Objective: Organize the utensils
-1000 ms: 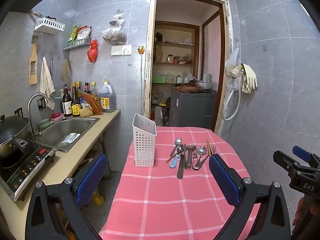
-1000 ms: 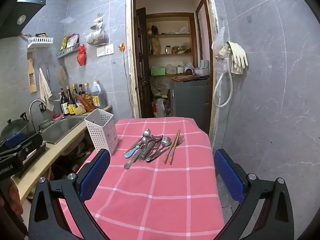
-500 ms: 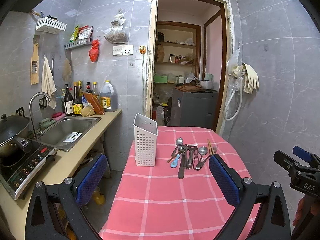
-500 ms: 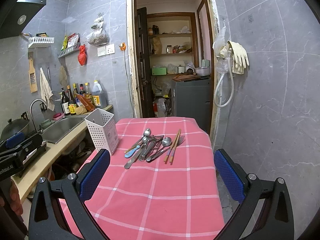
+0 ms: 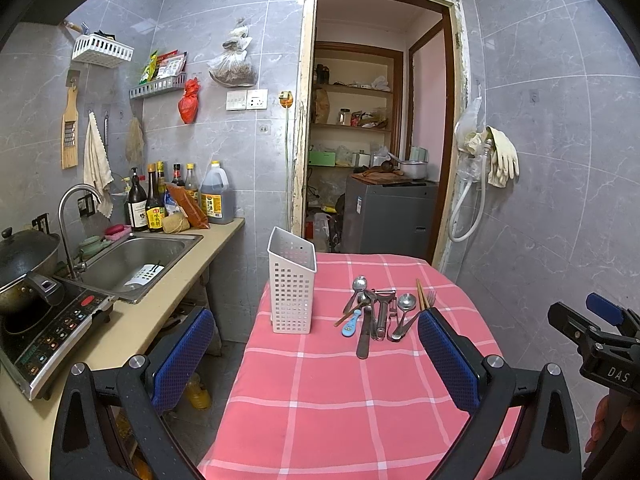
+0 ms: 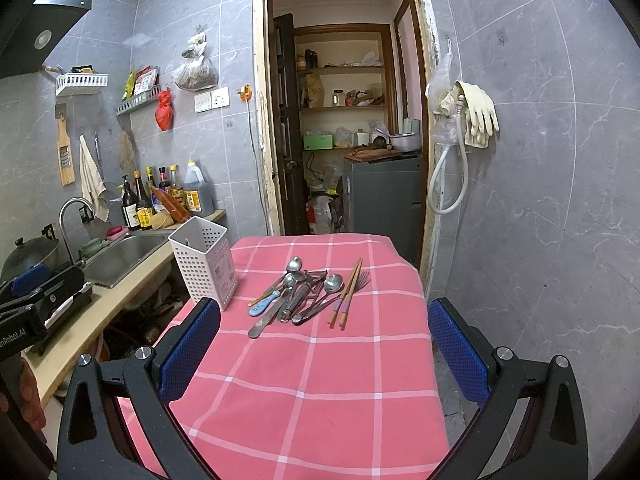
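Observation:
A heap of utensils [image 5: 376, 314] lies on the pink checked tablecloth [image 5: 340, 408]: spoons, a knife, a peeler, a blue-handled spoon, a fork and wooden chopsticks [image 6: 346, 294]. Left of the heap stands an upright white perforated holder [image 5: 291, 284], empty as far as I can see. My left gripper [image 5: 316, 344] hangs open over the near part of the table, short of the heap. In the right wrist view the utensils [image 6: 300, 292] and the holder [image 6: 204, 260] lie ahead of my open right gripper [image 6: 322, 340]. Neither gripper holds anything.
A counter with a sink [image 5: 132, 260], an induction hob with a wok [image 5: 24, 280] and bottles [image 5: 160, 204] runs along the left. An open doorway [image 5: 376, 140] lies behind the table. A tiled wall closes the right side. The other gripper [image 5: 592, 340] shows at the right edge.
Both views have drifted only slightly. Nothing on the table has moved and both grippers stay open.

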{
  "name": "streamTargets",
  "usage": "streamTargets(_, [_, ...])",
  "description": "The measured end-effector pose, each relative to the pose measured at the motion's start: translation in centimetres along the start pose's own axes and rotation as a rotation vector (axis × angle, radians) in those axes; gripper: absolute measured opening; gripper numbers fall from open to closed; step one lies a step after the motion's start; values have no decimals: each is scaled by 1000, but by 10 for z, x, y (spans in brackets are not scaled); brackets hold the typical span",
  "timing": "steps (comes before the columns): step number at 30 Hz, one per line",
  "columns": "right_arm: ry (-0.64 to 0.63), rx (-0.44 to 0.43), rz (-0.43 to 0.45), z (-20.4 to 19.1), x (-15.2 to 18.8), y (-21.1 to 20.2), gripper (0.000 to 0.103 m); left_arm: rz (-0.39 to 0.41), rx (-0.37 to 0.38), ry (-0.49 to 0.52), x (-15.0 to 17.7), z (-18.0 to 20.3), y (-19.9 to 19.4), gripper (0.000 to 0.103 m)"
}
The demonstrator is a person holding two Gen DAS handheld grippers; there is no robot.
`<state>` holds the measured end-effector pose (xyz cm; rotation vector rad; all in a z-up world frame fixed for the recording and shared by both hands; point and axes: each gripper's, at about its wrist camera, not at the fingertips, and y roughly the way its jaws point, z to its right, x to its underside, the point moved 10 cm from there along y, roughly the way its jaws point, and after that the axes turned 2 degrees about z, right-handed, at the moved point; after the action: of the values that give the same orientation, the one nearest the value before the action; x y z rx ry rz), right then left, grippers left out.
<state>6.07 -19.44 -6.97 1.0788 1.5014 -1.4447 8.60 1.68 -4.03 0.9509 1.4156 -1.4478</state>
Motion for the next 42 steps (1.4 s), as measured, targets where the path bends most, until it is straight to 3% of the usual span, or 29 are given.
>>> streamTargets(34, [-1,-1,-5,-2,0,3,102,-7,-1,-5,6,0,6,103])
streamTargets(42, [3,10,-14,-11,15,16,102,-20,8,-3,13,-6,20,103])
